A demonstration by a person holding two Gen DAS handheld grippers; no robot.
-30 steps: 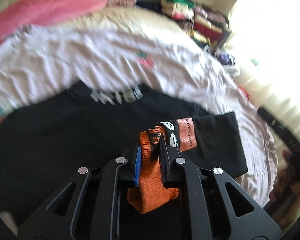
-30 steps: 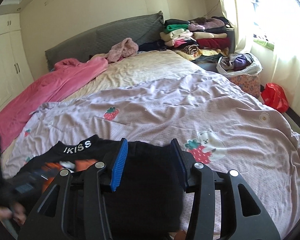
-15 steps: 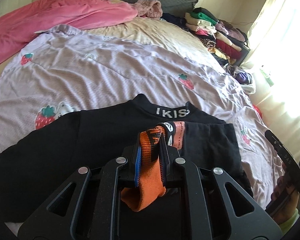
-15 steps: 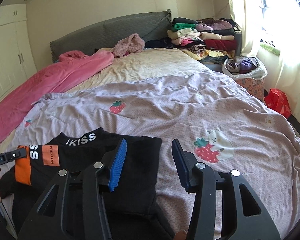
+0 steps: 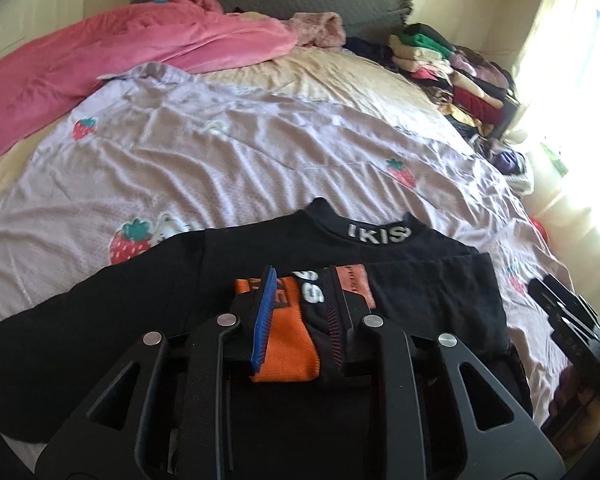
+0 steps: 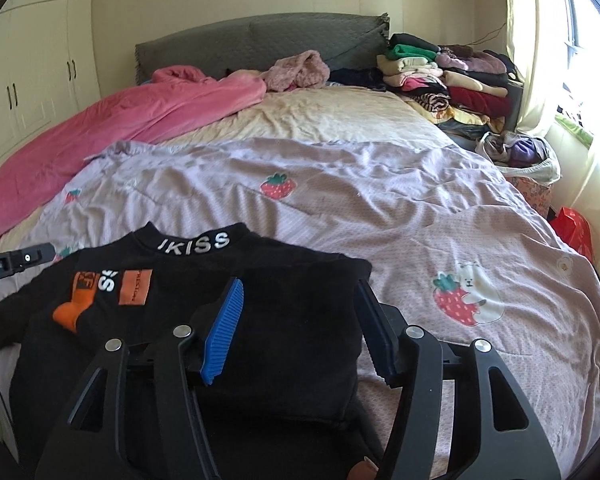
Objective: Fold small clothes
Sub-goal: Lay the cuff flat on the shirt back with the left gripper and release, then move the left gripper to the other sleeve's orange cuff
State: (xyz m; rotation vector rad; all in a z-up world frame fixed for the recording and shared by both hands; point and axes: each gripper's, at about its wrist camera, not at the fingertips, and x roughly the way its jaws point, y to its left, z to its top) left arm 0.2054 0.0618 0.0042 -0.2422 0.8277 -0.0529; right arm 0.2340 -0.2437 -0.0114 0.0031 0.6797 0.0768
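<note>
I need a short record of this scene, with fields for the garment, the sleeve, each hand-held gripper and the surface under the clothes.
garment: black top with a lettered collar, lying flat
sleeve: orange cuff folded across the chest
left hand-held gripper: open, fingers either side of the cuff
right hand-held gripper: open, holds nothing, over the top's right side
surface: lilac strawberry-print quilt
</note>
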